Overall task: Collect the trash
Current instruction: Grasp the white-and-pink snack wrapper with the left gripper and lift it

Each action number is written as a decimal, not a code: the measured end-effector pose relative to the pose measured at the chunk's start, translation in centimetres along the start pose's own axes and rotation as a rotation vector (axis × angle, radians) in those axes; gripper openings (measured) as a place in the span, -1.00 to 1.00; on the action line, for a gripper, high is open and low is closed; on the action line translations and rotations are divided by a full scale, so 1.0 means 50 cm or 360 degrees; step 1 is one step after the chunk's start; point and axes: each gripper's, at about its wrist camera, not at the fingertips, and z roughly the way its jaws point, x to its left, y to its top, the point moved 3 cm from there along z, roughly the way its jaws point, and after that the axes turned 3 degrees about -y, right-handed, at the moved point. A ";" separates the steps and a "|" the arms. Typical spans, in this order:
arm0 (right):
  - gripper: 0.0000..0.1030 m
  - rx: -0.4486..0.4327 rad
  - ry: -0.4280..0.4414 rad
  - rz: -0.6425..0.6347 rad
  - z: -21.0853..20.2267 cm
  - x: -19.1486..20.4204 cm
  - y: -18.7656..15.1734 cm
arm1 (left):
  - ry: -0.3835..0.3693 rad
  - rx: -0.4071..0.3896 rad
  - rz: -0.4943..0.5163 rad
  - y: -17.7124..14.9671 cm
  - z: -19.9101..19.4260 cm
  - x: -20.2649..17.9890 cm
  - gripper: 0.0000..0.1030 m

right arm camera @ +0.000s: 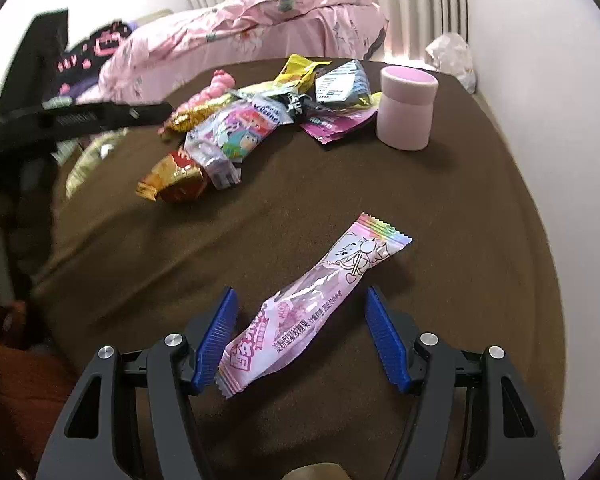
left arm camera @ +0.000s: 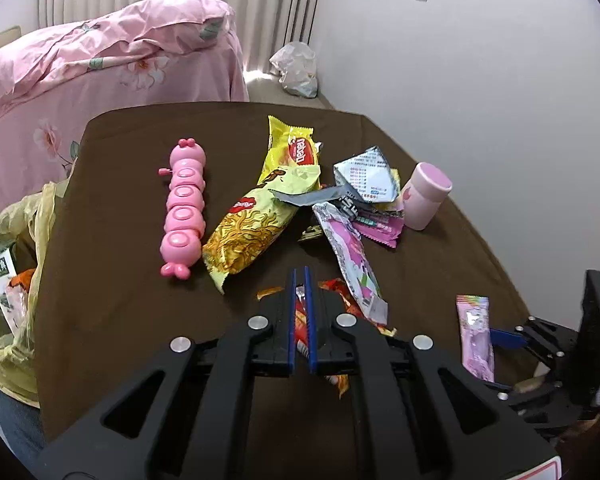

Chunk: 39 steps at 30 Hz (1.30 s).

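Left gripper [left arm camera: 301,276] pressed together on red-and-gold foil wrapper [left arm camera: 300,334], crinkled, pinched between blue ribbed pads [left arm camera: 291,320]; wrapper's long axis runs along the fingers, toward the camera. Right gripper [right arm camera: 298,300] spread wide, pads either side of pink candy wrapper [right arm camera: 320,300] without touching it.

Brown tablecloth [right arm camera: 440,240], soft matte fabric, over the whole table. Pink floral bedding [left arm camera: 80,80] behind, rumpled. Yellowish translucent trash bag [left arm camera: 16,280] hanging at the table's left edge, cartons visible inside.

Pink candy wrapper lying flat near the table's front right, well apart from the main pile; slim glossy plastic, serrated rainbow end pointing away and to the right, long axis diagonal, near end between the right pads.

Main pile mid-table: yellow noodle snack bag [left arm camera: 248,240], shiny, long axis diagonal; yellow biscuit wrapper [left arm camera: 292,148] behind it, pointing away; silver-lined torn pouch [left arm camera: 364,178]; cartoon-printed wrapper [left arm camera: 352,256] angled toward the left gripper.

Pink segmented caterpillar toy [left arm camera: 182,208], hard plastic, left of the pile. Pink cylindrical cup [left arm camera: 426,196], upright, matte, just right of the pile.
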 end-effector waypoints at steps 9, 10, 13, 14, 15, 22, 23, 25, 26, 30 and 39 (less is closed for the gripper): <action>0.20 -0.0027 -0.0063 -0.0017 -0.010 0.003 -0.018 | 0.0001 0.0013 0.0107 0.035 0.060 -0.069 0.17; 0.20 -0.0026 -0.0071 -0.0032 -0.013 0.004 -0.020 | 0.0051 0.0036 0.0148 0.037 0.078 -0.084 0.16; 0.20 -0.0038 -0.0068 -0.0025 -0.022 0.001 -0.023 | 0.0238 0.0090 0.0343 0.029 0.125 -0.117 0.15; 0.20 -0.0067 -0.0071 -0.0027 -0.029 -0.002 -0.024 | 0.0277 0.0116 0.0391 0.024 0.140 -0.120 -0.04; 0.20 -0.0095 -0.0083 -0.0034 -0.035 -0.005 -0.024 | 0.0280 0.0140 0.0409 0.018 0.150 -0.120 -0.33; 0.20 -0.0182 -0.0096 -0.0010 -0.053 -0.012 -0.006 | 0.0095 0.0081 0.0184 0.017 0.101 -0.044 -0.81; 0.20 -0.0218 -0.0097 -0.0025 -0.058 -0.004 0.000 | 0.0067 0.0051 0.0138 0.019 0.080 -0.031 -0.81; 0.20 -0.0250 -0.0102 -0.0067 -0.061 0.012 0.011 | -0.0008 -0.0008 0.0011 0.022 0.036 0.004 -0.81; 0.20 -0.0258 -0.0099 -0.0101 -0.059 0.024 0.018 | -0.0043 -0.0023 -0.0042 0.025 0.021 0.017 -0.81; 0.20 -0.0257 -0.0002 -0.0150 -0.048 0.063 0.044 | -0.0140 -0.0081 -0.0257 0.026 -0.035 0.078 -0.81; 0.20 -0.0296 0.0214 -0.0297 -0.032 0.174 0.119 | -0.0089 -0.0226 -0.0456 -0.005 -0.119 0.180 -0.81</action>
